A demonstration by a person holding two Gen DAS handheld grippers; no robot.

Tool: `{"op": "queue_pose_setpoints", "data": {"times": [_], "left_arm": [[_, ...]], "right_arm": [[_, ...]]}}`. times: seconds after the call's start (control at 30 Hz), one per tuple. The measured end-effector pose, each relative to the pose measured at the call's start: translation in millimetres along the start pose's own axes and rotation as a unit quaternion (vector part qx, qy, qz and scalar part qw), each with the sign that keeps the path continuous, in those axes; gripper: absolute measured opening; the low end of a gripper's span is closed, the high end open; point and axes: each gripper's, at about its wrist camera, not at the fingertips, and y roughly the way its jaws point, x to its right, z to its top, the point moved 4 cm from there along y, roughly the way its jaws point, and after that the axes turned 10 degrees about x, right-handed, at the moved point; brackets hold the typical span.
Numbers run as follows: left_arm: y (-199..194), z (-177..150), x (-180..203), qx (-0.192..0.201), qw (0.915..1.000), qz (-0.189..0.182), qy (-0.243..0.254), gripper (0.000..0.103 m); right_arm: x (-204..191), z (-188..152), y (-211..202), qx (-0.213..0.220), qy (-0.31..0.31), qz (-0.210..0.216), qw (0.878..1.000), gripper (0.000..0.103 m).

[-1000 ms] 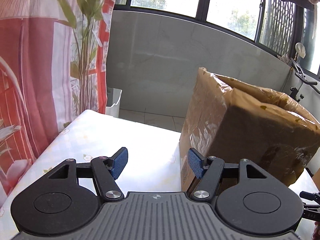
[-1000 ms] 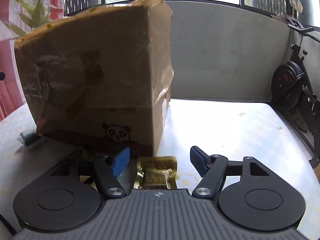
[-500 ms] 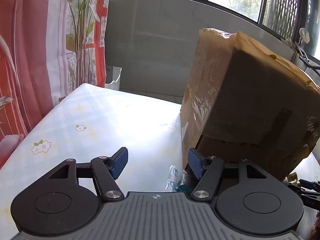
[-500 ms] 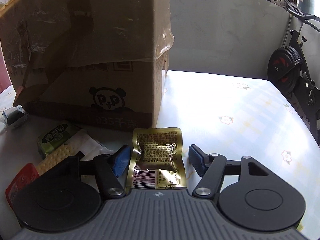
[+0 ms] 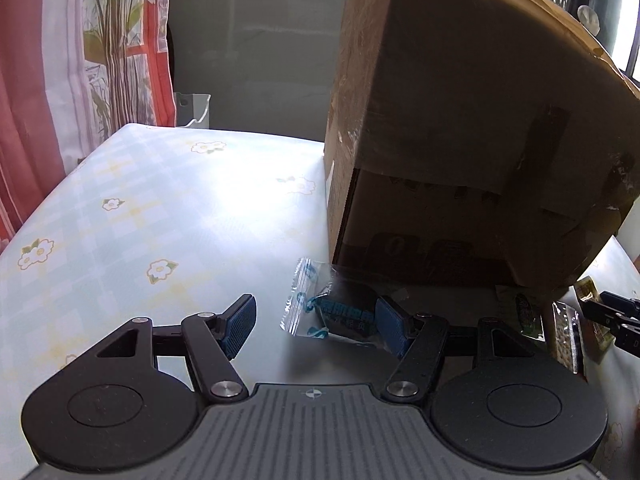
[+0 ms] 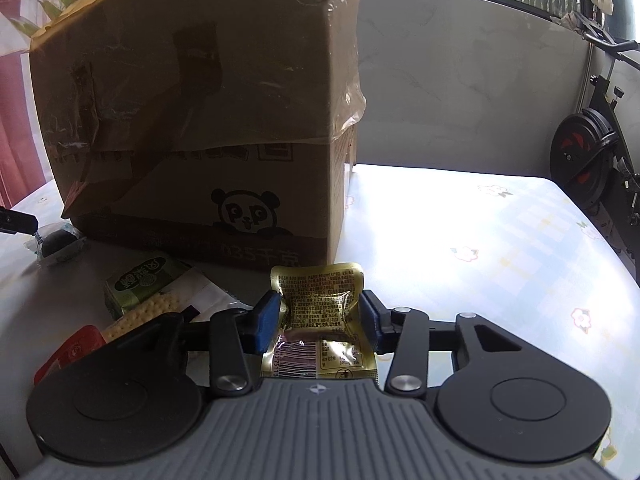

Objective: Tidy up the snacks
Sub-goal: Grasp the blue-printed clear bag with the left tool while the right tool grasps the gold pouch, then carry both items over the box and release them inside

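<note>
Change since earlier frame: right claw (image 6: 318, 322) has narrowed from well apart to both pads against the gold snack pouch (image 6: 320, 312); left claw (image 5: 316, 320) has tipped down from the wall and box top toward the clear snack bag (image 5: 324, 312).
Right claw: jaws closing, pads pressing the pouch's two side edges, which buckle inward; grip looks taken low and sideways, likely because a flat pouch offers only its edges.
Left claw: jaws apart, holding nothing; its right pad lies over the bag's near right end, contact uncertain, left pad well clear over bare bench.
Gold pouch, place: near side of the bench (image 6: 500, 248), just in front of the right corner of the cardboard box (image 6: 208, 120).
Gold pouch, look: shiny foil, small dark print, a barcode at the near end, crinkled between the pads.
Clear bag, place: at the box's near left corner, touching or just beside it.
Clear bag, look: transparent film, blue print, a dark round item inside.
Other snacks: green packet (image 6: 140, 284), cracker pack (image 6: 148, 312) and red packet (image 6: 68, 352) lie loose left of the pouch.
Box: tall, taped, panda mark; probably the store for the snacks.
</note>
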Motion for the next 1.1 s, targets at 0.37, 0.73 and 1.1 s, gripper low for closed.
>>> {"op": "queue_pose_setpoints", "data": {"times": [0.37, 0.73, 1.1], "left_arm": [[35.5, 1.6, 13.4, -0.016, 0.9999, 0.002, -0.004, 0.076], [20.9, -13.3, 17.0, -0.006, 0.9998, 0.012, 0.015, 0.048], [-39.3, -14.4, 21.0, 0.017, 0.9998, -0.006, -0.006, 0.048]], "right_arm": [[3.6, 0.0, -2.1, 0.001, 0.000, 0.009, 1.000, 0.046], [5.2, 2.5, 2.3, -0.003, -0.001, 0.011, 1.000, 0.046], [5.2, 3.4, -14.5, 0.029, 0.007, 0.002, 1.000, 0.046]]}}
